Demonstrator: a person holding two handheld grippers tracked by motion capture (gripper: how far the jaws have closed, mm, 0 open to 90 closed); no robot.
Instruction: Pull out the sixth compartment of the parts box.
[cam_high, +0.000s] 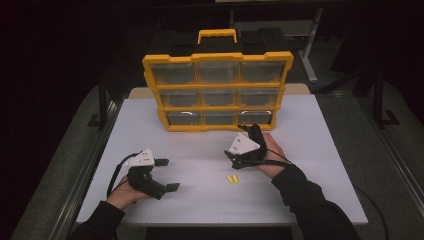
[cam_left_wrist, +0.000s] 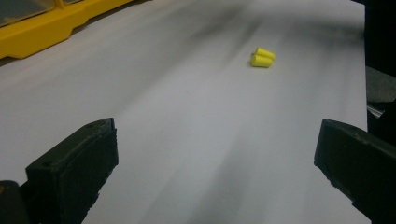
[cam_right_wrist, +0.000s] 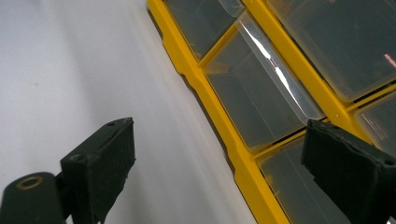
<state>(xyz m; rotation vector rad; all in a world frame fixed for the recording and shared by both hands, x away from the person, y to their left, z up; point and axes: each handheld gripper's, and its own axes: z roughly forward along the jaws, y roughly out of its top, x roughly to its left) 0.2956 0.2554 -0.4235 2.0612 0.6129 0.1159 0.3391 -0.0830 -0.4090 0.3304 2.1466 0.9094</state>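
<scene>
Right now, two small yellow earplugs lie side by side, touching, on the white table. They sit near the front half of the table, between the two grippers but closer to the right one. The right gripper is held in the person's right hand, and it sits just behind the earplugs, a little to their right. It points away from them, toward the yellow drawer box that stands at the back of the table. In the right gripper view, its two black jaws are wide apart with nothing between them, and the see-through drawers of the box are right in front of it. One bottom drawer on the right looks pulled out a bit. The left gripper is in the person's left hand, well off to the left of the earplugs. Its jaws point across the table toward the earplugs. In the left gripper view, the jaws are spread wide and hold nothing, and the earplugs lie on the bare table farther ahead, a bit to the right of the middle. Neither gripper touches the earplugs. The box has a yellow handle on top.
</scene>
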